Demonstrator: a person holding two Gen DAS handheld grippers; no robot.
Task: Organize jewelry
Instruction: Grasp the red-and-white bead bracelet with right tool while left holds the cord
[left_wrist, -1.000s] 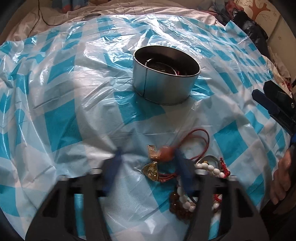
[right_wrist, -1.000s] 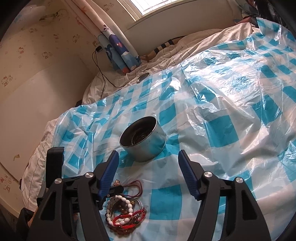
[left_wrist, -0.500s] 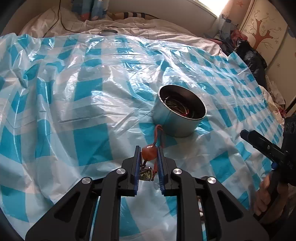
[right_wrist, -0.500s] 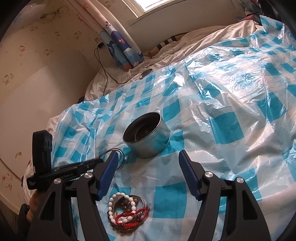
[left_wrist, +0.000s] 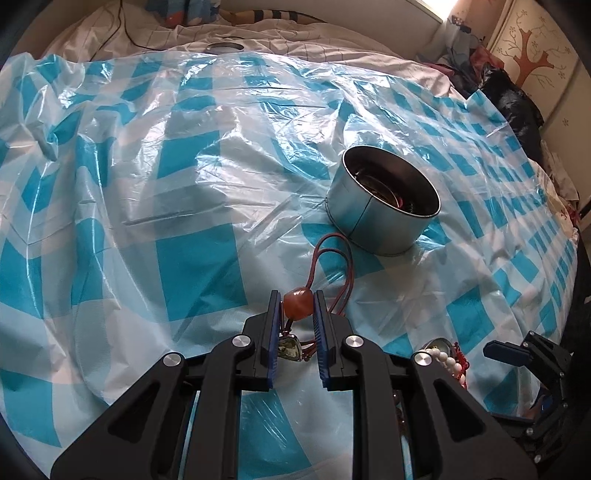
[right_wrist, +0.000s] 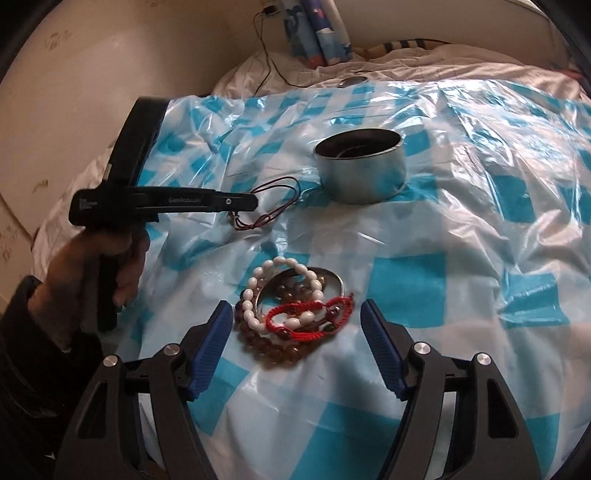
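Note:
My left gripper (left_wrist: 297, 306) is shut on the orange bead (left_wrist: 296, 303) of a red-cord necklace (left_wrist: 332, 254). Its pendant (left_wrist: 288, 347) hangs between the fingers behind the bead, and the cord loop trails on the sheet toward the round metal tin (left_wrist: 384, 206). In the right wrist view my right gripper (right_wrist: 295, 306) hovers over a pile of bracelets: white beads (right_wrist: 280, 264), a red braid (right_wrist: 314, 310), brown beads (right_wrist: 273, 350) and a metal bangle (right_wrist: 332, 277). Its jaws are opening, with the pile between them and untouched. The tin (right_wrist: 364, 173) holds dark jewelry.
A crinkled blue-and-white checked plastic sheet (left_wrist: 184, 258) covers the bed. A person's hand (right_wrist: 92, 266) grips the left tool's handle. A small round lid (right_wrist: 352, 80) and a cable (right_wrist: 269, 62) lie on the white bedding beyond. Clothes are piled by the wardrobe (left_wrist: 509, 96).
The left gripper closed on the orange bead and lifted the necklace off the pile toward the tin. The right gripper swung over the bracelet pile and levelled out.

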